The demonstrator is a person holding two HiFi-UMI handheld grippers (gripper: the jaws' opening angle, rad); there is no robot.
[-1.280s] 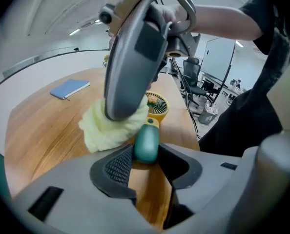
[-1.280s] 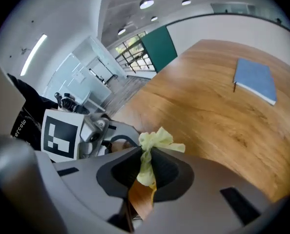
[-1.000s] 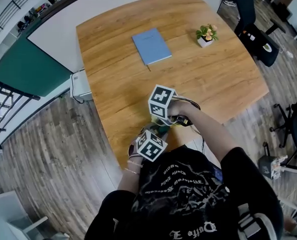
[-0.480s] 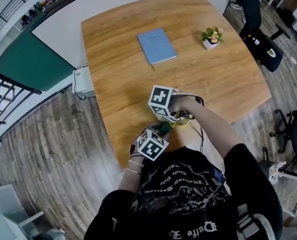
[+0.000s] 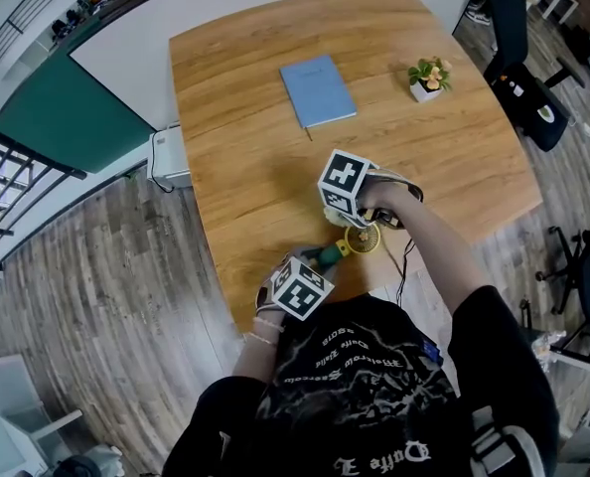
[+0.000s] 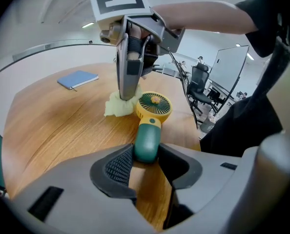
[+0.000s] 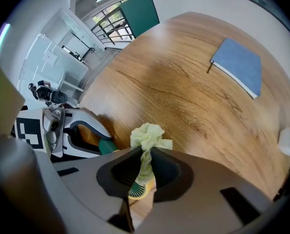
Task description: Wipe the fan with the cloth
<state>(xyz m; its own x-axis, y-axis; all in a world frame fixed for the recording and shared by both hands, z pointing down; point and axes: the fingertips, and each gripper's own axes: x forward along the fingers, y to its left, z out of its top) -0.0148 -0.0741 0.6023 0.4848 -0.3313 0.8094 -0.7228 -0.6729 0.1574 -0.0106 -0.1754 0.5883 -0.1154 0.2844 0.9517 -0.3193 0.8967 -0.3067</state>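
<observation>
A small hand fan lies on the wooden table (image 5: 245,117) near its front edge, with a yellow round head (image 5: 361,238) and a green handle (image 6: 146,143). My left gripper (image 6: 146,159) is shut on the handle and holds it still. My right gripper (image 7: 145,168) points steeply down, shut on a pale yellow-green cloth (image 7: 147,139). The cloth (image 6: 118,106) hangs bunched from its jaws and rests on the table against the left rim of the fan head (image 6: 154,105). Part of the fan grille (image 7: 136,191) shows under the right jaws.
A blue notebook (image 5: 318,89) lies at the table's far middle and a small potted plant (image 5: 429,76) at the far right. A white box (image 5: 168,157) stands on the floor left of the table. Office chairs (image 5: 518,63) stand to the right.
My right gripper has moved rightward and a little farther with the cloth, uncovering the fan's yellow head. The left gripper has kept its hold on the handle in place.
</observation>
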